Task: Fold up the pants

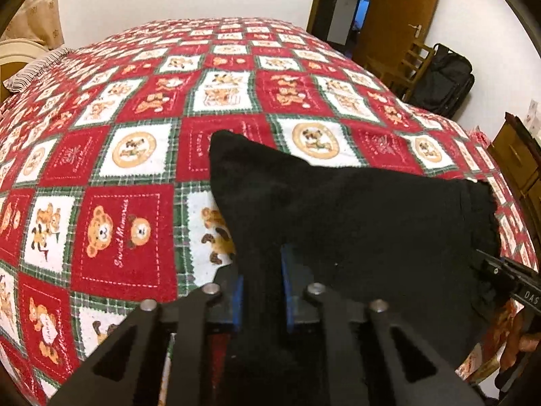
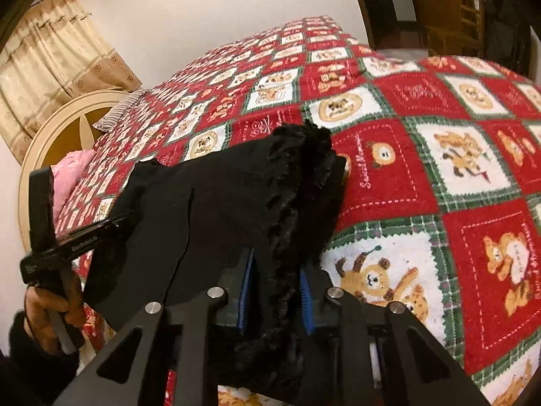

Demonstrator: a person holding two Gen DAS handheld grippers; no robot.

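I hold the black pants (image 1: 355, 223) by 2 grippers, 1 in each hand, above the near edge of the bed. My left gripper (image 1: 262, 291) is clenched on a bunch of the black fabric, which runs down between its 2 blue pads (image 1: 238, 299) and hides the space between them. My right gripper (image 2: 275, 297) is clamped the same way on a fuzzy, fleece-lined edge of the pants (image 2: 236, 203), with the pile showing thick between its blue pads (image 2: 306, 304).

From the left wrist view, the pants stretch from my left gripper across to the right, where the tip of my right gripper (image 1: 507, 277) meets the cloth at its frayed, fuzzy edge. A pointed fold of the pants lies forward on the quilt. From the right wrist view, the same cloth spans leftward to my left gripper (image 2: 67, 243), gripped in my left hand (image 2: 50, 308).

The bed is covered with a red, white and green patchwork quilt (image 1: 128, 230) printed with teddy bears. A striped pillow (image 1: 37, 67) lies at the far left end of it, next to a cream rounded headboard (image 2: 50, 128), and something pink (image 2: 71, 172) sits beside the headboard. Beige curtains (image 2: 57, 54) hang behind. Beyond the far side of the bed stand a brown door (image 1: 399, 17) bearing a red ornament, a wooden chair (image 1: 405, 64) and a black bag (image 1: 443, 81) against the wall.
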